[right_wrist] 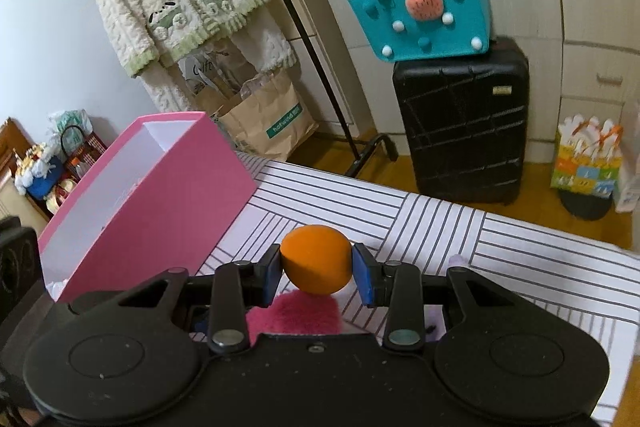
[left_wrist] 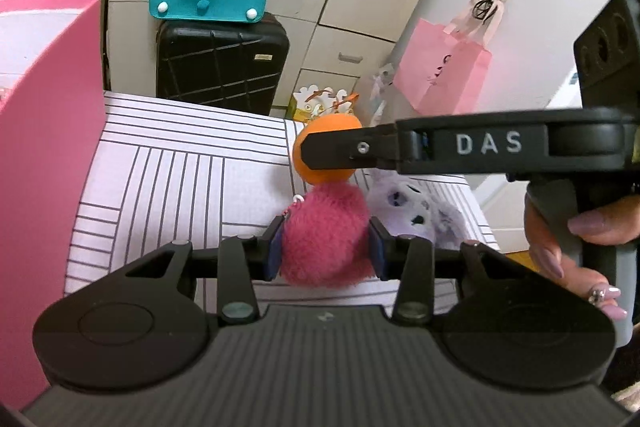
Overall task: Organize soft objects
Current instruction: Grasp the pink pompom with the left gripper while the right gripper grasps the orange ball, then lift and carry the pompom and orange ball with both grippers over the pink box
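Beside the pink box (right_wrist: 132, 203), on the striped bed (right_wrist: 440, 227), left hand-held gripper (left_wrist: 326, 247) clamped on a pink fluffy toy (left_wrist: 324, 235), blue pads pressed into its fur on both sides. Right hand-held gripper (right_wrist: 316, 271) closed likewise on an orange ball (right_wrist: 316, 259), seen side-on from the left wrist with "DAS" legible on its arm. Orange ball just beyond the pink fluffy toy, farther from the pink box. Lilac plush (left_wrist: 416, 215) partly hidden behind the left gripper's linkage, its shape hard to make out. Pink box cut off at the frame edge in the left view; open top, inside mostly unseen. Past the bed's far edge, a black suitcase (right_wrist: 464, 127) with a teal bag (right_wrist: 424, 23) on top. Paper bag (right_wrist: 268, 119) printed "hotwind", hard to read. Bare striped sheet between the ball and the box.
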`<state>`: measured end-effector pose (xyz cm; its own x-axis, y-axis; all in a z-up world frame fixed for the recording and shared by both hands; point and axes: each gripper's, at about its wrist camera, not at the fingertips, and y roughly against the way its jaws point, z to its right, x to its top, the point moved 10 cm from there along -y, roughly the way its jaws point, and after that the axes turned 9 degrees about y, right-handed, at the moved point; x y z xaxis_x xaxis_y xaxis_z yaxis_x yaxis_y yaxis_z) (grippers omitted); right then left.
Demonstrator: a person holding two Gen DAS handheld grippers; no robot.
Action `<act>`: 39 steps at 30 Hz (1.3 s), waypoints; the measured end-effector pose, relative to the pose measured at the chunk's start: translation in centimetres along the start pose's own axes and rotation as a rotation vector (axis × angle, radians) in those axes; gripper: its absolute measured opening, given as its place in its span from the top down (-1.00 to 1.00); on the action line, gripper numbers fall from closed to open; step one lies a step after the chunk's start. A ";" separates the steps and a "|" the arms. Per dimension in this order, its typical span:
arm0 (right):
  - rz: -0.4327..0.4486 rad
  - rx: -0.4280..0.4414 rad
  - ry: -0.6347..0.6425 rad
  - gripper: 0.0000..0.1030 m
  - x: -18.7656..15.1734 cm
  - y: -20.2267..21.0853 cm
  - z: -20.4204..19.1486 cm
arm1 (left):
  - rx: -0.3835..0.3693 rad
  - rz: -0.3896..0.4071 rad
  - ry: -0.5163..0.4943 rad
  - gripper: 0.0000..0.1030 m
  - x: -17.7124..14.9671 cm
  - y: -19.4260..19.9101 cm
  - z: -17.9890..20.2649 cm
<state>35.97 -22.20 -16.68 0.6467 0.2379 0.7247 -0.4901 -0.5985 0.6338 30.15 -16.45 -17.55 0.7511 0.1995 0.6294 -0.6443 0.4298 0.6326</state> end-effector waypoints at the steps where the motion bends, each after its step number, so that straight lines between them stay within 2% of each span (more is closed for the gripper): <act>1: 0.003 -0.008 0.008 0.17 0.1 0.3 -0.3 | -0.007 0.001 -0.003 0.20 0.0 0.3 0.0; 13: -0.007 -0.135 0.103 0.17 -1.3 5.0 -3.8 | -0.064 -0.020 -0.030 0.20 -1.8 4.6 1.0; 16: -0.017 -0.165 0.118 0.17 -1.9 6.1 -4.5 | -0.050 -0.023 -0.001 0.20 -2.4 5.9 0.8; 23: -0.022 -0.220 0.121 0.17 -4.5 9.2 -6.3 | -0.019 -0.047 -0.076 0.20 -4.0 9.7 1.1; 31: -0.040 -0.247 0.132 0.16 -7.6 11.6 -9.2 | -0.013 -0.069 -0.134 0.20 -5.9 14.0 0.1; 39: -0.078 -0.202 0.164 0.16 -9.8 12.7 -13.4 | -0.004 -0.157 -0.147 0.20 -7.9 17.7 -3.0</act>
<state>15.60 -21.90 -12.17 0.5919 0.4082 0.6950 -0.5596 -0.4125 0.7189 13.26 -7.76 -12.63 0.8131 -0.0009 0.5821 -0.5200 0.4486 0.7269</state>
